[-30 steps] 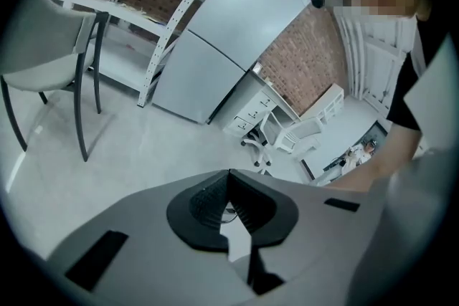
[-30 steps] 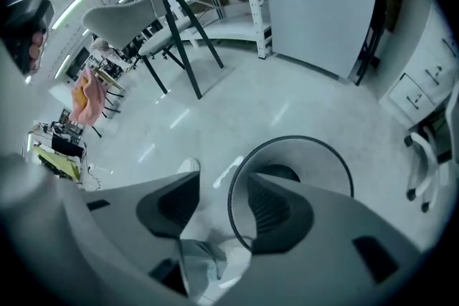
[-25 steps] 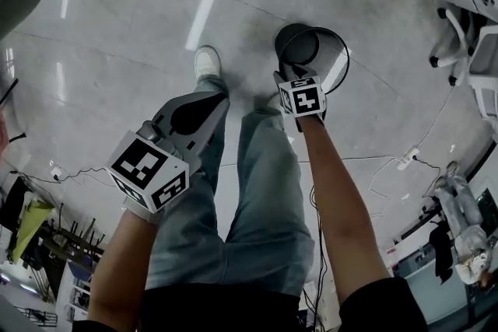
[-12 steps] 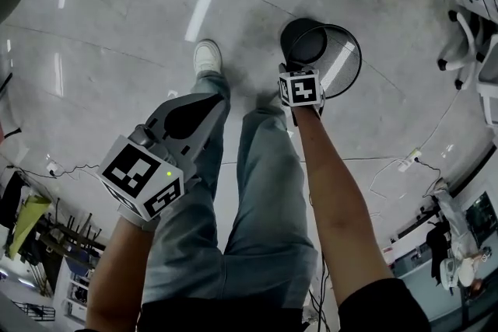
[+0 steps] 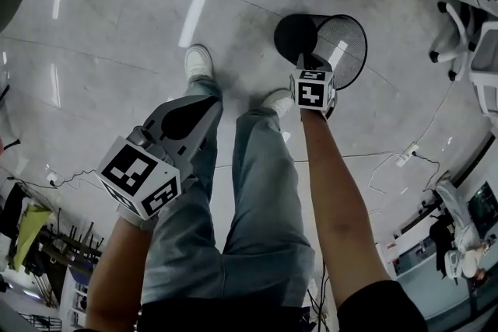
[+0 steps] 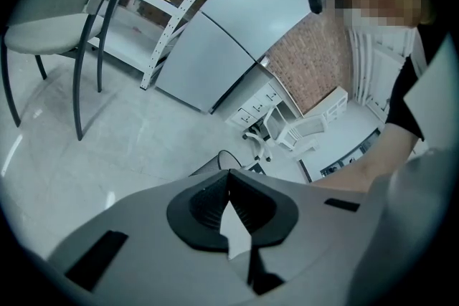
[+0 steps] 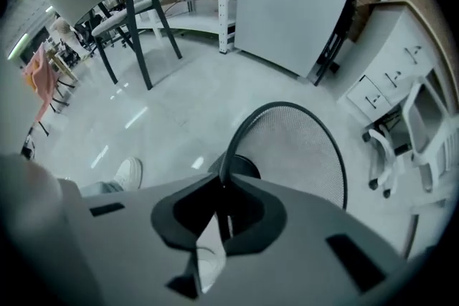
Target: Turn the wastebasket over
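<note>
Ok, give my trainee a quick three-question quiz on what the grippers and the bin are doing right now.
1. True or false: the right gripper is shut on the rim of the black wire-mesh wastebasket.
2. The left gripper holds: A) the wastebasket, B) a cable, C) nothing.
3. Short answer: which way does the wastebasket's open mouth face?
Key: 1 true; 2 C; 3 upward, so it is not yet turned over.
</note>
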A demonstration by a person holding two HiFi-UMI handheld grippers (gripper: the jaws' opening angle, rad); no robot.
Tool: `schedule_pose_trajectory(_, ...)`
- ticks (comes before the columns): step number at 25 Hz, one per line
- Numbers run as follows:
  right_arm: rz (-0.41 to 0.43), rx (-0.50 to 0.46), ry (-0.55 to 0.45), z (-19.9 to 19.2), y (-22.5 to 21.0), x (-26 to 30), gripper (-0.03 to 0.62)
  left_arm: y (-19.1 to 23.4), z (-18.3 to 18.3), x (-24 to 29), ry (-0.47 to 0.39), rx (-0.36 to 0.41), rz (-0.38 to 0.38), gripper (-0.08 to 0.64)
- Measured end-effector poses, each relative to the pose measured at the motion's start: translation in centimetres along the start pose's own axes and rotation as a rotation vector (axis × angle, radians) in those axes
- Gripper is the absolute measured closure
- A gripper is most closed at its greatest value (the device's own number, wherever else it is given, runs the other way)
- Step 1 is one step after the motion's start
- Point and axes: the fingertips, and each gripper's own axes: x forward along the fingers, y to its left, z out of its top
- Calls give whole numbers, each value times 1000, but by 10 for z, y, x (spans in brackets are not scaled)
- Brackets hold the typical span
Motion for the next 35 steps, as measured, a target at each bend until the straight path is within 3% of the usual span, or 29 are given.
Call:
schedule_pose_trajectory(4, -59, -84, -27, 18, -36, -3, 563, -6, 3, 5, 0, 5, -7, 546)
schedule_pose_trajectory(11, -185, -352, -45, 51, -65, 19, 563, 0, 3, 14, 14, 5, 5, 546)
schedule_pose_trajectory(18, -257, -582, 6, 38, -37, 49, 561, 9, -3, 22, 41, -4, 16, 546)
schedule_pose_trajectory(22, -288, -592, 28, 12, -8, 55, 565, 12, -3, 26, 59, 15, 10, 546)
schedule_pose_trajectory(26, -227, -630, 60, -13, 31, 62, 568, 12, -3, 30, 68, 26, 2, 546)
schedule_pose_trajectory(30, -147, -591, 82, -26, 51, 68, 554, 12, -6, 32, 78, 33, -12, 546)
schedule_pose_trajectory(35, -88, -617, 113, -39, 59, 76, 471, 16, -19, 42, 108, 35, -33, 546)
